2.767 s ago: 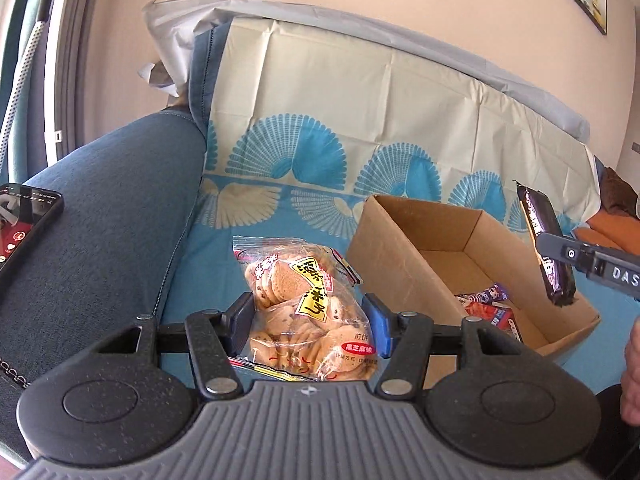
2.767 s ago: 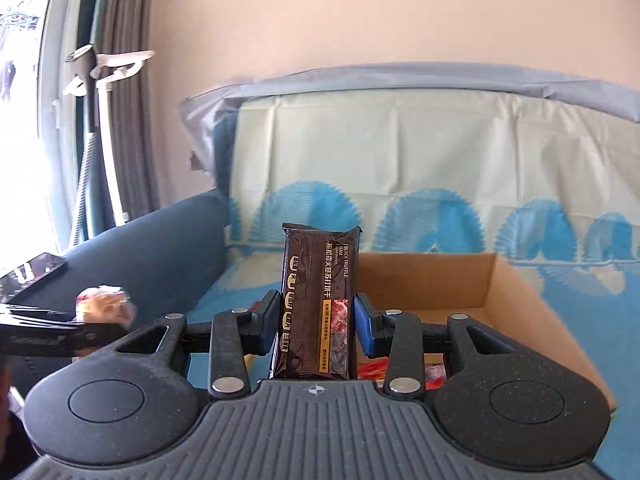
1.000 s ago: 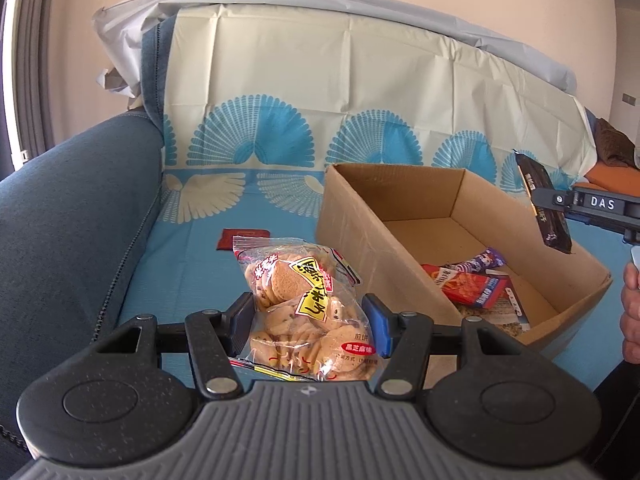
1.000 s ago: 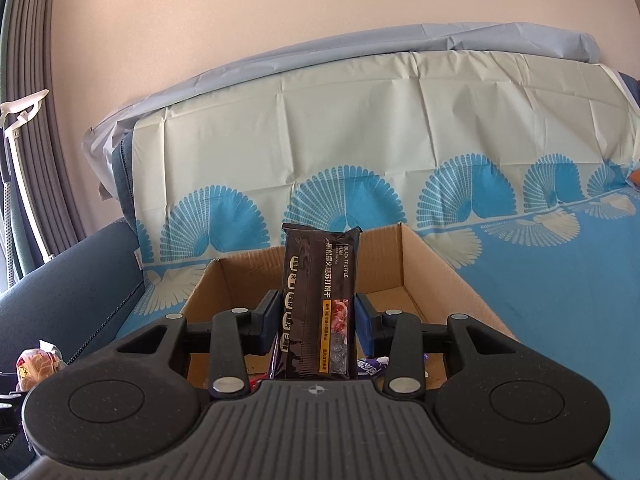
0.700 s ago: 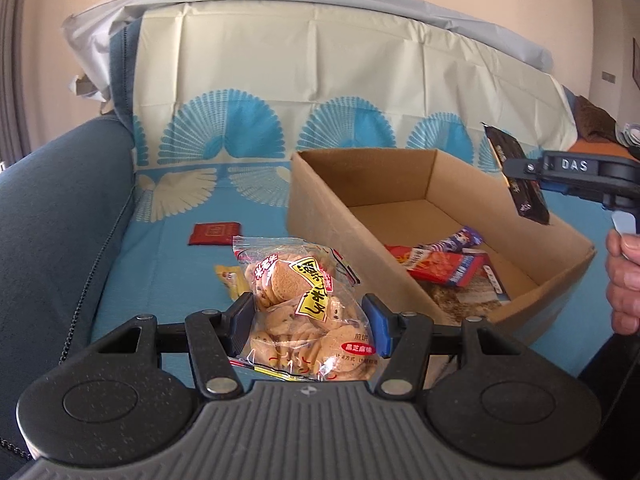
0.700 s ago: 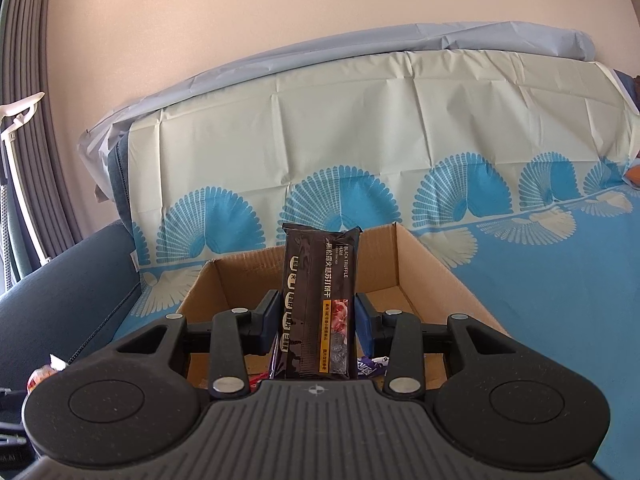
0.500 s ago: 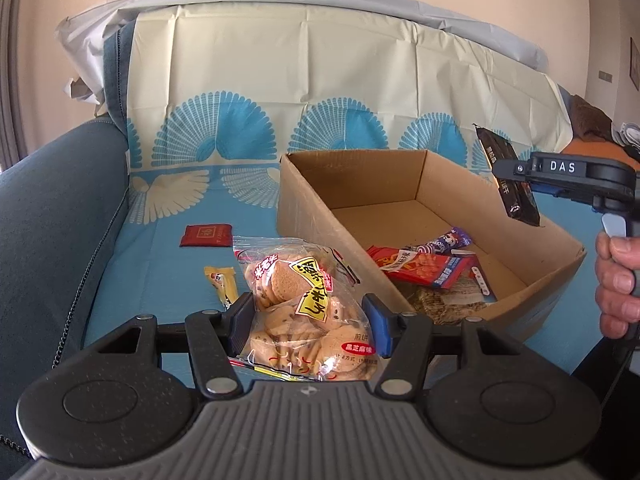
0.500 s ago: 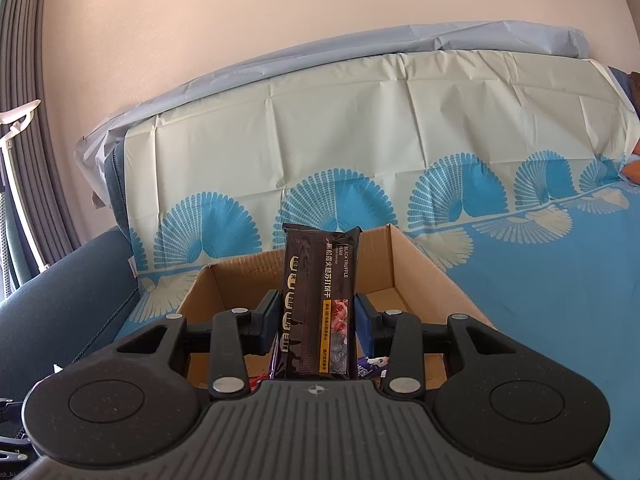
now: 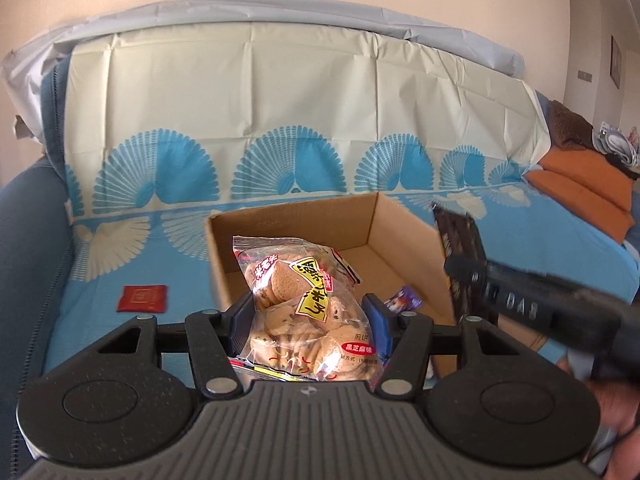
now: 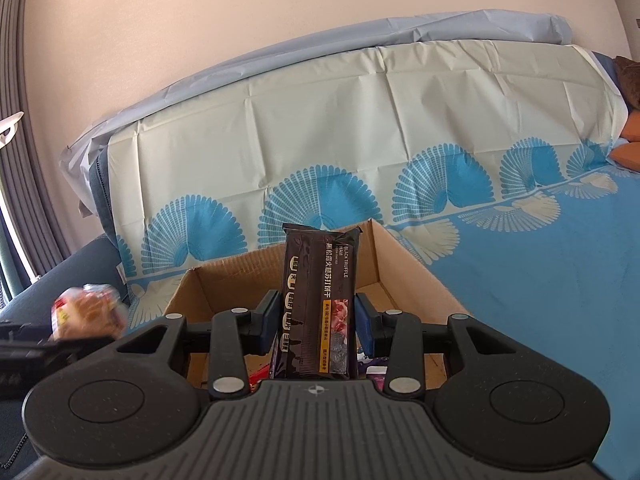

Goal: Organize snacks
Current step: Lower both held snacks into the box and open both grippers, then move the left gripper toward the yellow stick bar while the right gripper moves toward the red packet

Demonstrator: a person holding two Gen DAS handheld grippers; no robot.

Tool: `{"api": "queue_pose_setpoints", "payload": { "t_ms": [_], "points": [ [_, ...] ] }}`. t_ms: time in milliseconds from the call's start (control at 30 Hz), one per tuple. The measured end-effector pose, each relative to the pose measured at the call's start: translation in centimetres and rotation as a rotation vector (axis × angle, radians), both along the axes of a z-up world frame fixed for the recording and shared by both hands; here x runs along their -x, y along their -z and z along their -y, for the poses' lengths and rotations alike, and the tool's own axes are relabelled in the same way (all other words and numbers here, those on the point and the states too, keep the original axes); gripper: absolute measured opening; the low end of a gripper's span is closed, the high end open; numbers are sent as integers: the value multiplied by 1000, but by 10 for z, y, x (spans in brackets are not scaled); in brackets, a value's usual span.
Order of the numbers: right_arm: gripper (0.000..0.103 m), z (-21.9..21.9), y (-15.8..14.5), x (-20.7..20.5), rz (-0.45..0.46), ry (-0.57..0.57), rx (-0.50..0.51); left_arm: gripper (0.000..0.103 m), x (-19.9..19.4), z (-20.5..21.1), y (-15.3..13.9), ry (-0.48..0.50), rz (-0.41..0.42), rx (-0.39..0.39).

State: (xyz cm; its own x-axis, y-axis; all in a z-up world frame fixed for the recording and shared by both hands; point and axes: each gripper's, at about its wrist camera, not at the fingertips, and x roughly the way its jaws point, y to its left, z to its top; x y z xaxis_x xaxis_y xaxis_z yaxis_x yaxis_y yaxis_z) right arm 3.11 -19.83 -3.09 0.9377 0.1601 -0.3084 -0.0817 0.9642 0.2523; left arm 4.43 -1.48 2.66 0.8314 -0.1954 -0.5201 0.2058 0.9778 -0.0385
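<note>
My left gripper is clamped on the clear crinkly bag of round sesame crackers, poised before the open brown cardboard box; my right gripper, at its three o'clock, clamps the dark rectangular biscuit packet. Risk: the two collide over the box, or the crackers get crushed.

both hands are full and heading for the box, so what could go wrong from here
1. The left gripper with the cracker bag and the right gripper with the dark biscuit pack sit close together at the cardboard box; they might collide.
2. The crackers look brittle and could crack under the pinch.
3. The red packet lies on the blue cloth outside the box and may be forgotten.
</note>
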Motion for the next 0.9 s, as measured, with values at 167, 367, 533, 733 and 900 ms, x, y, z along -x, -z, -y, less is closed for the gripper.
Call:
{"api": "queue_pose_setpoints", "payload": {
  "t_ms": [167, 367, 533, 733, 900],
  "points": [
    [65, 3, 0, 1, -1, 39, 1, 81, -22, 21, -6, 18, -30, 70],
    [79, -1, 0, 5, 12, 45, 24, 86, -4, 7, -9, 13, 32, 37],
    [80, -11, -2, 7, 19, 30, 62, 77, 24, -37, 2, -9, 76, 26],
    [80, -31, -3, 14, 42, -8, 122, 49, 33, -97, 14, -12, 58, 20],
    [79, -50, -3, 19, 58, -42, 166, 43, 31, -133, 50, -31, 81, -39]
  ]
}}
